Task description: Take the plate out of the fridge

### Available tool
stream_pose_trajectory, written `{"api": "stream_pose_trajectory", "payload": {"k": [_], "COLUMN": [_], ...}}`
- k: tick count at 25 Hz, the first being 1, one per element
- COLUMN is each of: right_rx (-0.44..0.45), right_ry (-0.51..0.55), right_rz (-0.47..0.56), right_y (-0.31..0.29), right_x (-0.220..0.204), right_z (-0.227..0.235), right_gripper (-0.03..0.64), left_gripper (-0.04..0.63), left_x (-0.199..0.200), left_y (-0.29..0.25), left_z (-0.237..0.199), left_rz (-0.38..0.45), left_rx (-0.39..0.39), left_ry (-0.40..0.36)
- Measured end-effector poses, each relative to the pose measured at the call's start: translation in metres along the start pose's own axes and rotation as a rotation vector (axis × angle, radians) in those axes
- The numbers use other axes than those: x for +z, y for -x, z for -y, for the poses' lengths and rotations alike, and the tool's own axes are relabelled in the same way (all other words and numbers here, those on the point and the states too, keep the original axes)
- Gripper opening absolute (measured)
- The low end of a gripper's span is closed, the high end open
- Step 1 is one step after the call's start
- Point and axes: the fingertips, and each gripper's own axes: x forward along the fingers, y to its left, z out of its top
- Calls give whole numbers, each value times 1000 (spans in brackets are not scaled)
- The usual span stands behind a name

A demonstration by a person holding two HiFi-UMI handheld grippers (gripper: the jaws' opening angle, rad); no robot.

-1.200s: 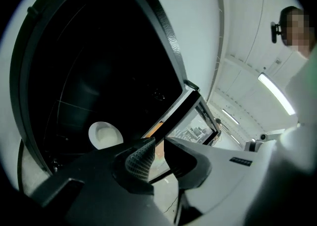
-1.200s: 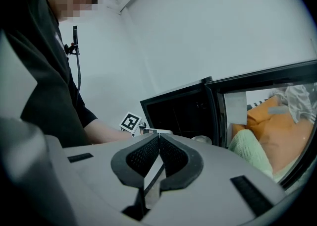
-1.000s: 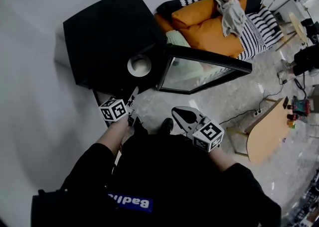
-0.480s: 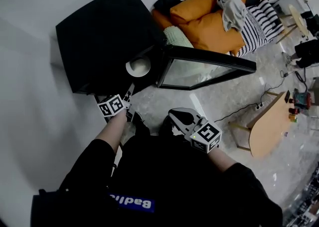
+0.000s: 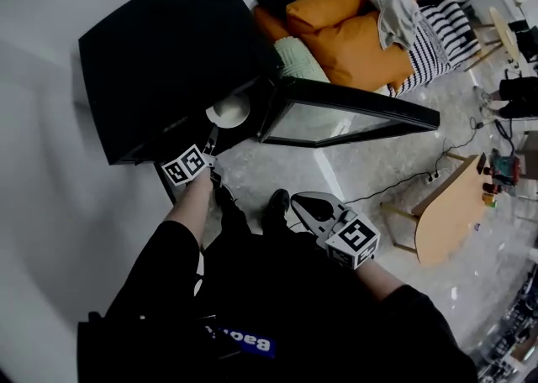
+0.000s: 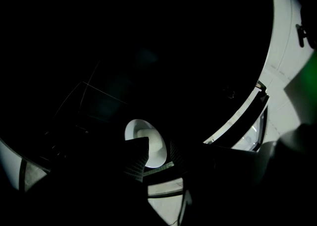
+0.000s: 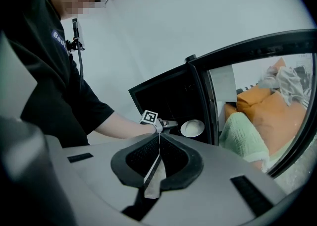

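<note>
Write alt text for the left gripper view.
A white plate sits inside a dark fridge. It shows in the gap between the jaws of the left hand-held gripper, which are opening and have no grip on it. The fridge's open door curves along the right.

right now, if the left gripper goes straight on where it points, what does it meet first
Most likely the round white plate inside the black fridge; it shows straight ahead between the left gripper's opening jaws, though depth is unclear.
</note>
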Motion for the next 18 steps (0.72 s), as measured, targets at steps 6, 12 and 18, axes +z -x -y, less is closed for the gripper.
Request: {"api": "stream_pose_trajectory", "payload": {"k": [6, 12, 18], "right_rx": [4, 6, -2], "right_ry": [-27, -57, -91], "right_rz": [-53, -95, -113], "right_y": [4, 12, 20], "right_x": [-23, -41, -53], "right_z": [3, 5, 10], "right_gripper": [9, 9, 9], "left_gripper": [161, 164, 164], "left_x": [0, 3, -3], "left_y": [-20, -35, -45], "left_z": [-26, -46, -58], "left_rz": [19, -1, -18], "left_rx": [63, 130, 164], "left_ry": [41, 47, 87]}}
